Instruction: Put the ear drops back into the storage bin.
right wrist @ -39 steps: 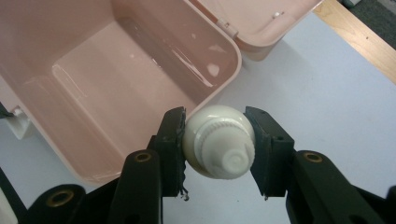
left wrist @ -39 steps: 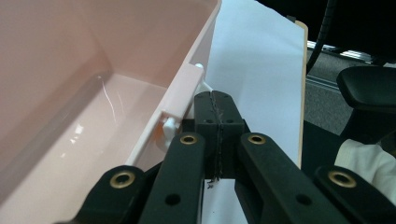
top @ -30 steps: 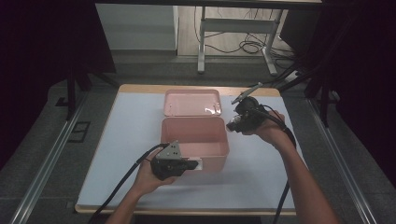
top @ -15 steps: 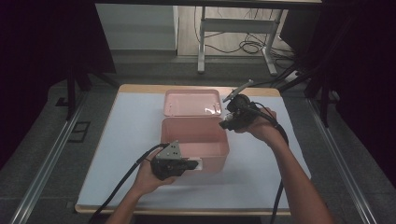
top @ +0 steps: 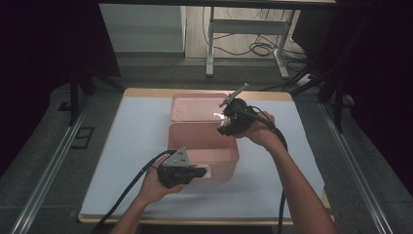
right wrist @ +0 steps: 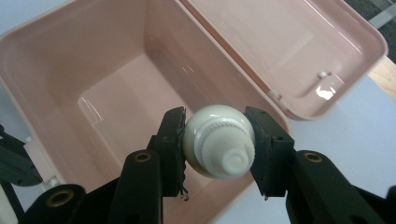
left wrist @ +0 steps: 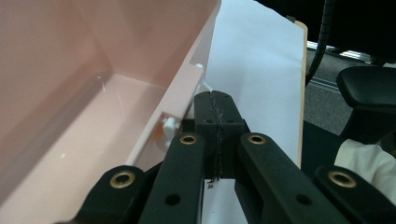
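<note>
Since a second ago, the cream round plastic bottle (right wrist: 218, 141), clamped between the half-open right gripper (top: 228, 125), has been carried toward nine o'clock over the open pink plastic box (top: 202, 141), steadied by the shut left gripper (top: 203, 171), so release is judged imminent.

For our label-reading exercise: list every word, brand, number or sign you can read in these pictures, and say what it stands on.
None can be read.
The pink box and its open lid are plain.
The white bottle in the right gripper shows no print.
The left gripper bears no marking.
</note>
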Available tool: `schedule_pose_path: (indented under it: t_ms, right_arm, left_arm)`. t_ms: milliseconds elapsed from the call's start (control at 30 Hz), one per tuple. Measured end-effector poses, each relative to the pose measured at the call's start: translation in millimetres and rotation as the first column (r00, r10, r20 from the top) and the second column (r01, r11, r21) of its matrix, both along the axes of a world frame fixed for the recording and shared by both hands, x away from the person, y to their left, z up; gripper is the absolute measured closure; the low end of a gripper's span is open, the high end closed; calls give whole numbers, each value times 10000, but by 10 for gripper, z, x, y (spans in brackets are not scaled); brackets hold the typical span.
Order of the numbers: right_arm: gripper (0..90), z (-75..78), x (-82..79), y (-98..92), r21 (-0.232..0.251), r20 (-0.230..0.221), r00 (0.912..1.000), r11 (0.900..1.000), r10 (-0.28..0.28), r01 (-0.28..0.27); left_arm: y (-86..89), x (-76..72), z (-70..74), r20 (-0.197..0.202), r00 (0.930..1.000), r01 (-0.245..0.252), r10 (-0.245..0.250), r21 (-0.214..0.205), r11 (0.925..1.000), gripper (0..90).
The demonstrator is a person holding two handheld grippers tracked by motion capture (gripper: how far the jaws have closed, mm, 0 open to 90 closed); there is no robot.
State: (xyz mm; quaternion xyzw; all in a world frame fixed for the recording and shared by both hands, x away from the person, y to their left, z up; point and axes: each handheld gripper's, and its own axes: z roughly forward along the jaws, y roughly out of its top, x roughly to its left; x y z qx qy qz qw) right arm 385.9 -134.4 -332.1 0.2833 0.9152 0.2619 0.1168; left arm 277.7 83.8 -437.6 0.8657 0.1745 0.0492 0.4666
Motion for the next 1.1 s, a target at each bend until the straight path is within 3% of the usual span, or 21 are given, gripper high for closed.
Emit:
schedule_pose_path:
  t_ms: [433,1100]
  right_arm:
    - [603,-124,54,237,-42,-79,9996,9996,280,-280]
    - [602,-300,147,496,-138,-266,9992,9995,290,-294]
  left_arm:
    - [0,-4,2,15,10000,-4,4,39,10000,900]
    - [-5,-11,-3,-28,10000,-50,50,-49,10000,900]
